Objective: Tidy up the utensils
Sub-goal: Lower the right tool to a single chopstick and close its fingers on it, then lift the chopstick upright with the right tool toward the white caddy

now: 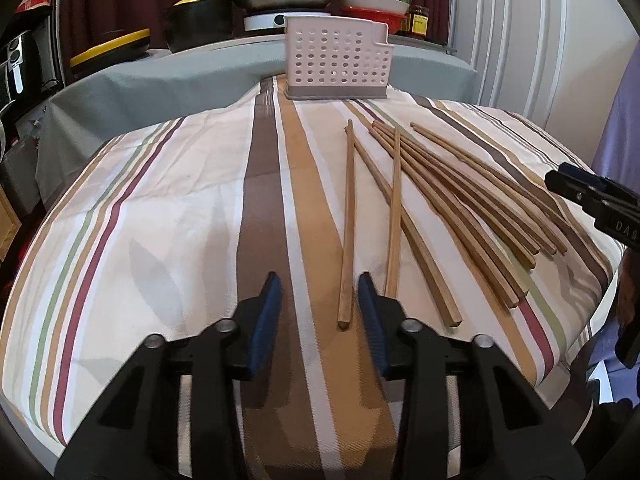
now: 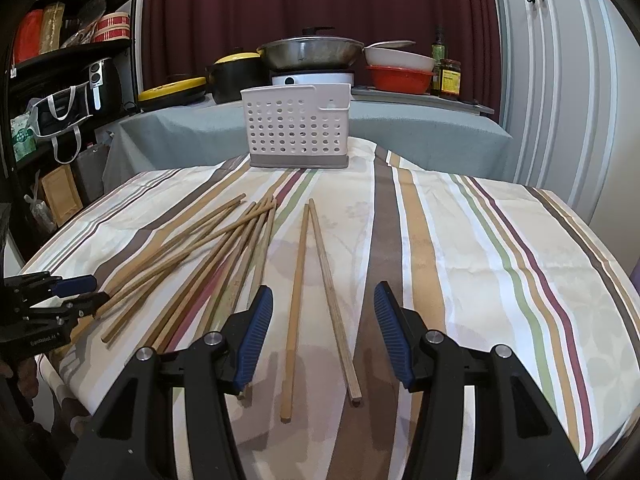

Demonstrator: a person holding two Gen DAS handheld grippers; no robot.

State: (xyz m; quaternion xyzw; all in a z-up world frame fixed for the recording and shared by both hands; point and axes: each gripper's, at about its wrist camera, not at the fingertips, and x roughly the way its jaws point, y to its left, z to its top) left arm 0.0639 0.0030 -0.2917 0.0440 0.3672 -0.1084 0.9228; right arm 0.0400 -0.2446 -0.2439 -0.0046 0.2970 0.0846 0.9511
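Several wooden chopsticks [image 1: 452,196] lie fanned on the striped tablecloth [image 1: 168,200]; they also show in the right wrist view [image 2: 208,260]. A white perforated utensil holder [image 1: 338,62] stands upright at the cloth's far edge, also seen in the right wrist view [image 2: 298,132]. My left gripper [image 1: 319,292] is open and empty, low over the cloth, just left of the nearest chopstick ends. My right gripper [image 2: 323,300] is open and empty, with two separate chopsticks [image 2: 296,292] lying between its fingers. Each gripper shows at the edge of the other's view: the right gripper [image 1: 592,200] and the left gripper [image 2: 60,292].
Behind the holder a grey-covered table [image 2: 420,128] carries a black pot [image 2: 236,76], a wok on a white cooker [image 2: 312,54], bowls [image 2: 400,68] and sauce jars [image 2: 450,78]. A dark shelf [image 2: 60,80] stands left; white cabinet doors [image 2: 560,80] stand right.
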